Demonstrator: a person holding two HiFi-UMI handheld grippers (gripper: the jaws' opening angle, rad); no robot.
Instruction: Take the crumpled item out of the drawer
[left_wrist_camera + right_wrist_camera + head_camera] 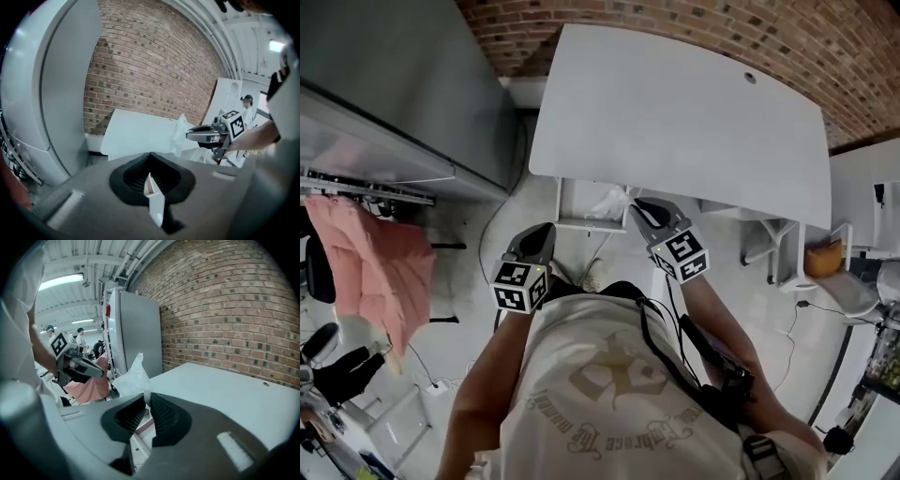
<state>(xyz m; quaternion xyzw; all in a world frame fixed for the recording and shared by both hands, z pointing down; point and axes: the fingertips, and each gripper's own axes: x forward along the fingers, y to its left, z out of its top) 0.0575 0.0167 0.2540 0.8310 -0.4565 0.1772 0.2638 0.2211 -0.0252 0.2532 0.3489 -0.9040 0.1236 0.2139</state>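
The crumpled item (609, 201) is a wad of thin white plastic. It hangs just above the open white drawer (572, 202) under the desk's front edge. My right gripper (639, 208) is shut on its lower part. In the right gripper view the wad (132, 376) stands up above the pinching pads (161, 413). The left gripper view shows it (179, 136) at the tip of the right gripper (190, 136). My left gripper (547, 229) hovers to the left of the drawer, apart from the item. Its jaws meet at the tips (150, 157) with nothing in them.
The white desk (675, 122) stands against a brick wall (675, 23). A tall grey cabinet (394, 84) is at the left, with a pink cloth (384, 262) hanging below it. White stands and an orange object (823, 258) are at the right. Cables lie on the floor.
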